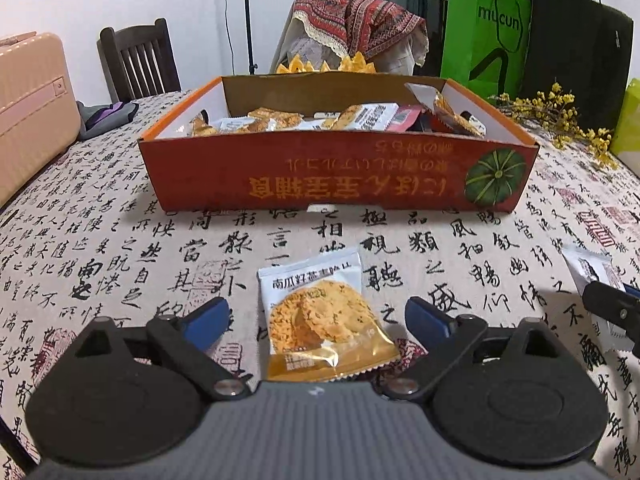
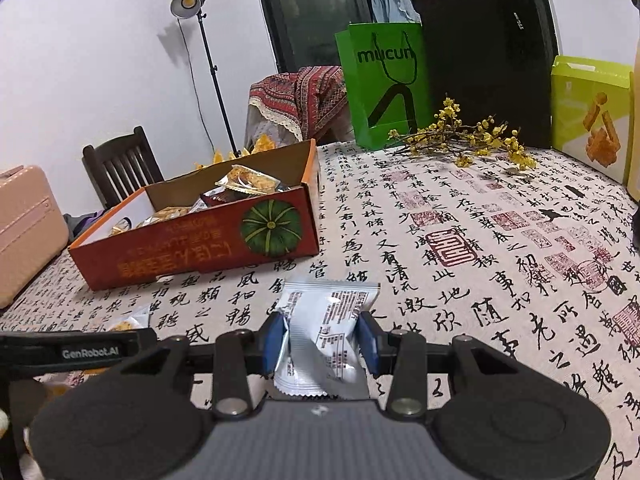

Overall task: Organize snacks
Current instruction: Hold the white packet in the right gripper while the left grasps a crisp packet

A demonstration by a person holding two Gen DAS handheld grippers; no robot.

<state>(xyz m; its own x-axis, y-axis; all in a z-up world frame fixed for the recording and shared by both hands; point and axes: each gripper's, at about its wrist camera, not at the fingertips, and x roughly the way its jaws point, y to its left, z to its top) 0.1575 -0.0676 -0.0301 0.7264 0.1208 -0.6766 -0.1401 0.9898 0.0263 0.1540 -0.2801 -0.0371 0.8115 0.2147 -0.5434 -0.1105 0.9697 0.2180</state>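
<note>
An orange cookie packet (image 1: pixel 320 320) lies flat on the calligraphy tablecloth between the fingers of my left gripper (image 1: pixel 316 314). The jaws stand wide on either side and the blue pads do not touch the packet. My right gripper (image 2: pixel 322 332) is shut on a silvery-white snack packet (image 2: pixel 328 320), pinched at its middle just above the cloth. In the left wrist view this packet (image 1: pixel 588 268) shows at the right edge. The orange pumpkin-print box (image 1: pixel 320 172) sits ahead of both grippers, with several snack packets (image 1: pixel 360 118) inside.
A green paper bag (image 2: pixel 384 84), a black bag (image 2: pixel 488 68) and a yellow-green box (image 2: pixel 592 116) stand at the table's far side. Yellow flower sprigs (image 2: pixel 464 140) lie in front of them. A pink case (image 1: pixel 32 108) and a wooden chair (image 1: pixel 136 60) are to the left.
</note>
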